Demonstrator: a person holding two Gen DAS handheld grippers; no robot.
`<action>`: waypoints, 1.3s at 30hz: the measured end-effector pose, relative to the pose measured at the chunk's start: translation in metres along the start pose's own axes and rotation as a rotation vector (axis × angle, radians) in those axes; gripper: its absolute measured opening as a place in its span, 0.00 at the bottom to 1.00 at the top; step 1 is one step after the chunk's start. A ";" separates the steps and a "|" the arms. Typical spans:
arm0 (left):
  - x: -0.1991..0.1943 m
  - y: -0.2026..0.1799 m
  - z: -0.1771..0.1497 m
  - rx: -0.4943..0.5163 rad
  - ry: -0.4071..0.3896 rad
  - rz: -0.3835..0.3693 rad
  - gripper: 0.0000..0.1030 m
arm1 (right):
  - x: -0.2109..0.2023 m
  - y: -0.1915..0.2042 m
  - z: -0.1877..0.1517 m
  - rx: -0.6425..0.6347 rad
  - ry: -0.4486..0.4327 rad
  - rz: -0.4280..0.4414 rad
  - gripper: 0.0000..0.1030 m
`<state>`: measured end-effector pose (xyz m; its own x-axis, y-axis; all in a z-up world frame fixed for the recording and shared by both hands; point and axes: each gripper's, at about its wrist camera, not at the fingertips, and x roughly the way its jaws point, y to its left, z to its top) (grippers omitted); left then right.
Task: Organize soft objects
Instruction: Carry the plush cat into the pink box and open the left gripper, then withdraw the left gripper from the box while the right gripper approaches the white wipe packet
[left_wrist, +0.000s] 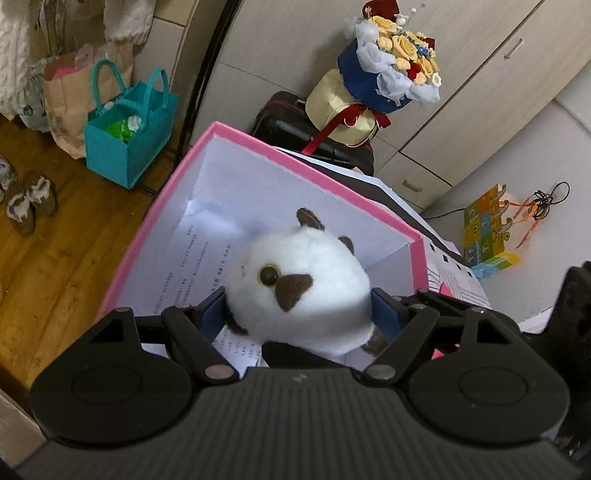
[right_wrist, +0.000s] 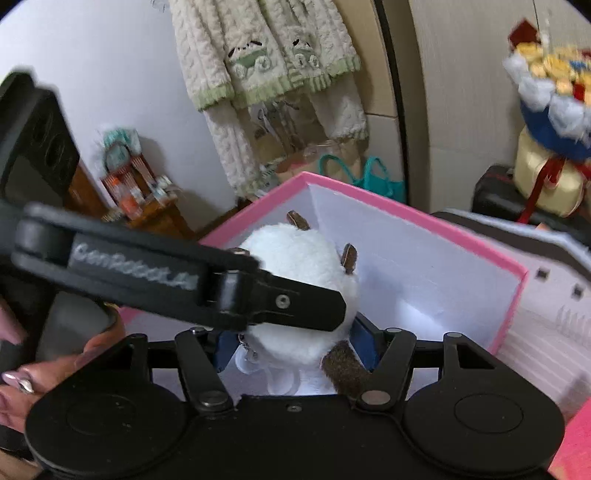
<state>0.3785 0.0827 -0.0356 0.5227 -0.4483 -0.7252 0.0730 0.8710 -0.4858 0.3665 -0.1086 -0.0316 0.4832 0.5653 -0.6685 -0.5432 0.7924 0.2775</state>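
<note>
A: Left gripper (left_wrist: 297, 310): blue pads clamped on the round white plush toy with brown ears (left_wrist: 299, 288), toy hanging just above the pink-rimmed white cardboard box (left_wrist: 255, 142).

B: Right gripper (right_wrist: 293, 341) grips the same toy from the near side. Box lies directly below; toy's long axis runs away, ears far.

— What are you gripping there?

— My right gripper (right_wrist: 297, 345) is squeezing a white plush toy (right_wrist: 295, 266) between its blue pads, brown ears pointing away from me. My left gripper (right_wrist: 207, 280) is pressing against its near side.

— And below it?

— A pink-rimmed box (right_wrist: 417, 218) is sitting open underneath. A cream knitted sweater (right_wrist: 266, 66) is hanging on the wall behind, and a hand (right_wrist: 22, 384) is showing at the left edge.
</note>
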 end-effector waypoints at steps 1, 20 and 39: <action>0.003 0.001 0.000 -0.008 0.010 -0.006 0.77 | 0.002 0.002 0.001 -0.012 0.016 -0.028 0.66; -0.057 -0.014 -0.028 0.200 -0.153 0.056 0.80 | -0.062 0.042 -0.027 -0.182 -0.066 -0.260 0.72; -0.183 -0.113 -0.138 0.636 -0.244 -0.105 0.81 | -0.235 0.072 -0.105 -0.056 -0.159 -0.171 0.72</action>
<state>0.1576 0.0391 0.0848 0.6561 -0.5437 -0.5234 0.5791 0.8074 -0.1128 0.1418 -0.2084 0.0733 0.6713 0.4566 -0.5838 -0.4790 0.8684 0.1283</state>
